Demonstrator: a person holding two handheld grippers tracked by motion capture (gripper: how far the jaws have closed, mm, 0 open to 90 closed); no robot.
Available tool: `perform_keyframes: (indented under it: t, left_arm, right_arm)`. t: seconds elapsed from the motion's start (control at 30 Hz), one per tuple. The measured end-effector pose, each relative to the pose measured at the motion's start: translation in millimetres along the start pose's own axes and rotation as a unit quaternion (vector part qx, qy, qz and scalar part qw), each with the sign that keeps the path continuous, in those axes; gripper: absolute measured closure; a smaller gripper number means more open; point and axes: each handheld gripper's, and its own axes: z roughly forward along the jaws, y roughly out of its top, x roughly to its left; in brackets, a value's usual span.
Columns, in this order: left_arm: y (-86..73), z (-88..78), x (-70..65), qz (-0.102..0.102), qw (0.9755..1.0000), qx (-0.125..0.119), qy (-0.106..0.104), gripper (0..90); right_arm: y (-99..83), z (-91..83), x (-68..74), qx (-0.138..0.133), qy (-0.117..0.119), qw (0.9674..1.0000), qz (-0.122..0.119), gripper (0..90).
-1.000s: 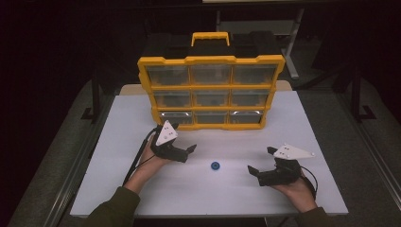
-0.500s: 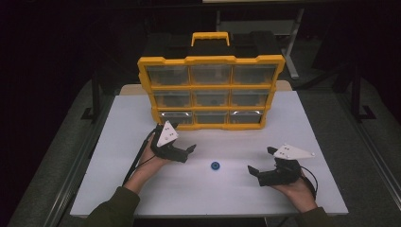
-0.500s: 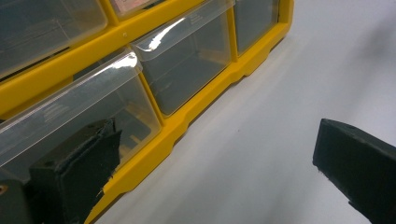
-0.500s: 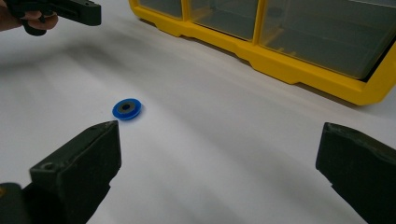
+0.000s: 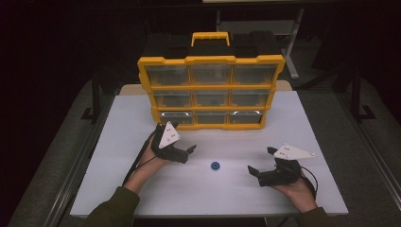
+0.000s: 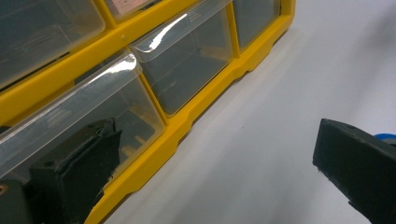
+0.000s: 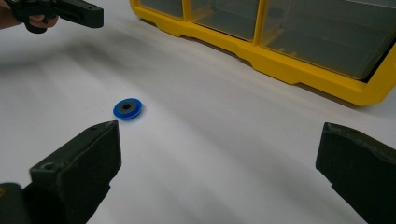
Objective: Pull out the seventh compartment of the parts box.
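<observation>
One yellow box [image 5: 210,92] with a black and yellow handle stands at the far side of the white table [image 5: 118,123]. It has nine clear drawers, three rows of three. One small blue ring [image 5: 215,165] lies flat on the table in front of the box, well apart from it. Nothing lies between the ring and the box.

There are two grippers. The left gripper [image 5: 182,152] is in front of the box's left side, near the bottom left drawer. Its jaws are wide apart and hold nothing. The right gripper [image 5: 259,163] is in front of the box's right side, farther from it. Its jaws are wide apart too, with nothing in them. The ring sits between the two grippers, touching neither.
</observation>
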Motion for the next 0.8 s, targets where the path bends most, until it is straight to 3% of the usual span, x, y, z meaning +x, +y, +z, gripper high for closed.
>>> perform_keyframes:
  t: [0.8]
  left_arm:
    - [1.9, 1.3, -6.8, 0.048, 0.9987, 0.009, 0.015, 0.1]
  right_arm:
    - [-0.1, -0.7, -0.1, -0.002, 0.0, 1.0, 0.0, 0.0]
